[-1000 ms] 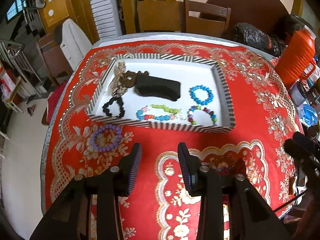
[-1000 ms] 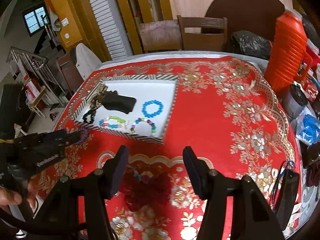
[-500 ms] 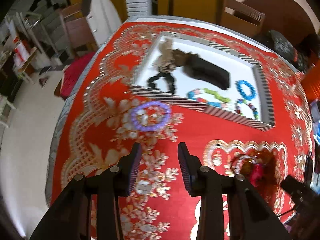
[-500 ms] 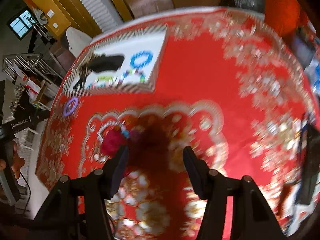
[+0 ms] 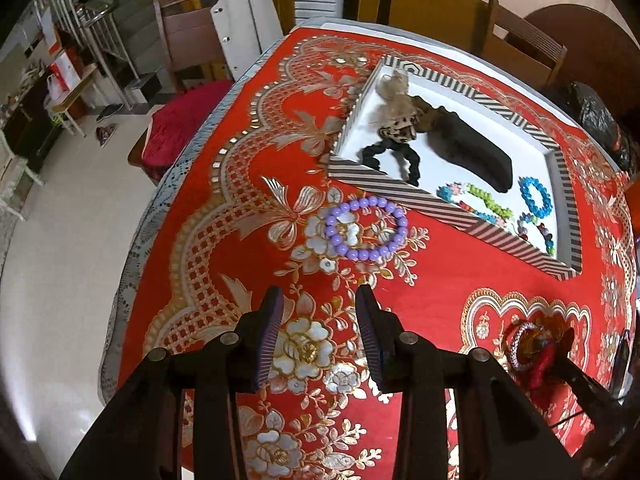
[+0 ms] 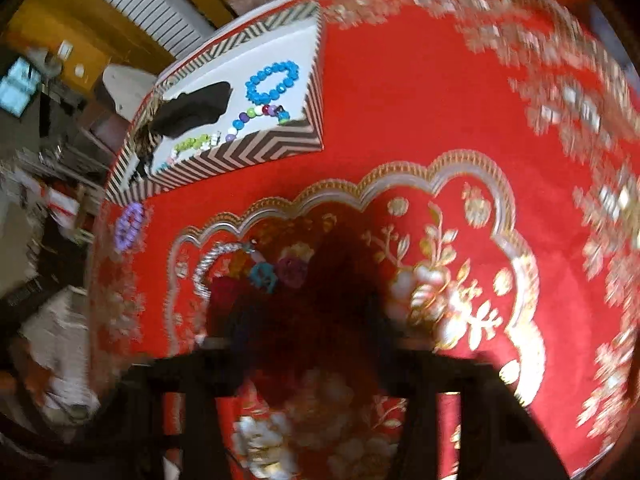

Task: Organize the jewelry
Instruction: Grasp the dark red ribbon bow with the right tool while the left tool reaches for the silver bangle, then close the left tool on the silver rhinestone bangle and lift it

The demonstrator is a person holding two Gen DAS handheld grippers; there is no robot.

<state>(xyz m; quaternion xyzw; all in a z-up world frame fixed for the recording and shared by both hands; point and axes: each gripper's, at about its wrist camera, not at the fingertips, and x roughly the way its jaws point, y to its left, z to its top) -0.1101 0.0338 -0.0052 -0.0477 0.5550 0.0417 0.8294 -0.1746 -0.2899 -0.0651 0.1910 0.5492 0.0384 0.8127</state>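
With the left gripper open just short of the purple bracelet, straddle one bead strand; the right gripper's state is too blurred to tell

At frame centre we see a purple bead bracelet on the red tablecloth, just below the striped tray; our left gripper hangs open beneath it.

Bare tablecloth lies between the left gripper and the purple bracelet; the striped tray walls off the far side.
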